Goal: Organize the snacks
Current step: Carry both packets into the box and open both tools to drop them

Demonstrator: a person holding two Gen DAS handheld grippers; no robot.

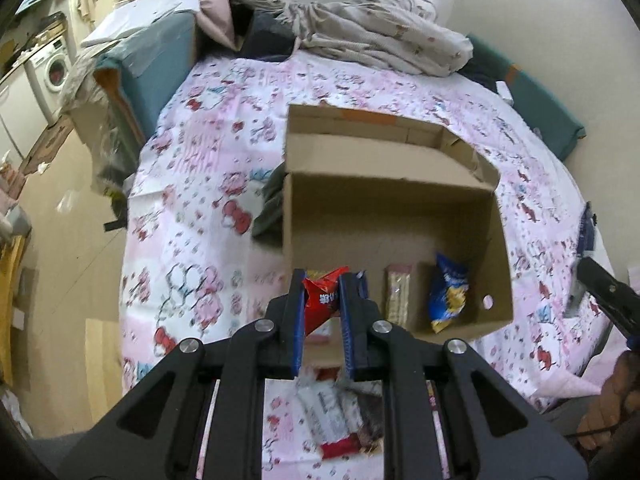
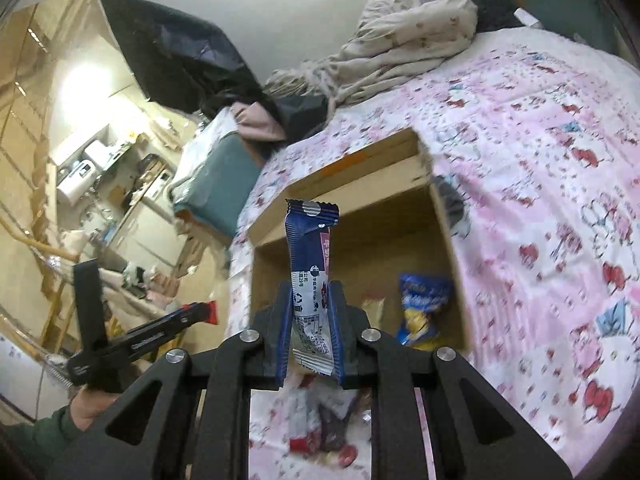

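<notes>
both wrist views above cardboard box, angled down

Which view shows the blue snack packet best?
The right wrist view: the blue snack packet stands upright in the right gripper, print readable. The left wrist view catches only a blurred blue sliver at its right edge.

Red snack packet clamped upright, crumpled. Navy-white wrapper bar held vertical. Open cardboard box on bed, blue-yellow bag and pale packet inside. Loose snack pile before box, blurred.

Matt cardboard box; glossy wrapper (printed cloth sheet).
</notes>
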